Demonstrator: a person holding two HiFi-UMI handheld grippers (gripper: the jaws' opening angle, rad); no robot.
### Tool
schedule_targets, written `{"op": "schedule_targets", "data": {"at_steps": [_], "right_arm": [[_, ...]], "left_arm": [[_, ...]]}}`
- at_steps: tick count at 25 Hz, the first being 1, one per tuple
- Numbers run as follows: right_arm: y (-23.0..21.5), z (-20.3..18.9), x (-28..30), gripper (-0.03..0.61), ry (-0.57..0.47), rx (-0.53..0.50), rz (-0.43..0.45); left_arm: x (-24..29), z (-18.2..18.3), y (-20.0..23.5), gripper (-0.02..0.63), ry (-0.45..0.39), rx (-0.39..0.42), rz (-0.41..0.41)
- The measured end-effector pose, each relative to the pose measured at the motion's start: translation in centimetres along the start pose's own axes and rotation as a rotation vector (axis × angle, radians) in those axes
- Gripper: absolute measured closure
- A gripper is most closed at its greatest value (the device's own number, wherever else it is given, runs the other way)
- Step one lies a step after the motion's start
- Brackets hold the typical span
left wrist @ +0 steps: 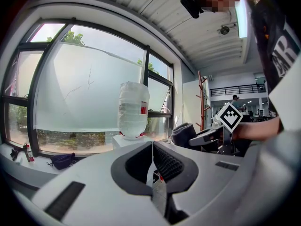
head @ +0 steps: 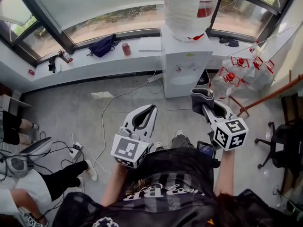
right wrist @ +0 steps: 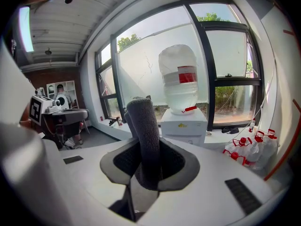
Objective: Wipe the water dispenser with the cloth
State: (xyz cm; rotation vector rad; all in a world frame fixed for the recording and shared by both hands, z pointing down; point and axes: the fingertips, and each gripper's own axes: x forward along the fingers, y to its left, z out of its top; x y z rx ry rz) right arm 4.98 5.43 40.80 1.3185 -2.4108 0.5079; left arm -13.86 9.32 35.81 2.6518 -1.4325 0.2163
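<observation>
Cloth (right wrist: 142, 121), dark grey and rolled, stands upright between the jaws of the right gripper (right wrist: 146, 147), which are clamped on its lower end. The water dispenser (head: 182, 67) stands ahead by the windowsill, well apart from the cloth, with a big bottle (right wrist: 179, 81) on top. The left gripper (left wrist: 153, 147) has its jaws pressed together, holding nothing. Spare bottles (head: 235, 74) lie on the floor just right of the dispenser.

Grey tiled floor (head: 61, 109) below a white sill (head: 94, 64) and wide windows (head: 113, 19)
</observation>
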Motion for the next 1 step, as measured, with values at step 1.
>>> {"op": "schedule_targets", "data": {"at_steps": [1], "right_arm": [[0.04, -0.13, -0.03, 0.468, 0.001, 0.0, 0.0]], "left_arm": [[-0.08, -0.18, -0.02, 0.594, 0.004, -0.002, 0.002]]}}
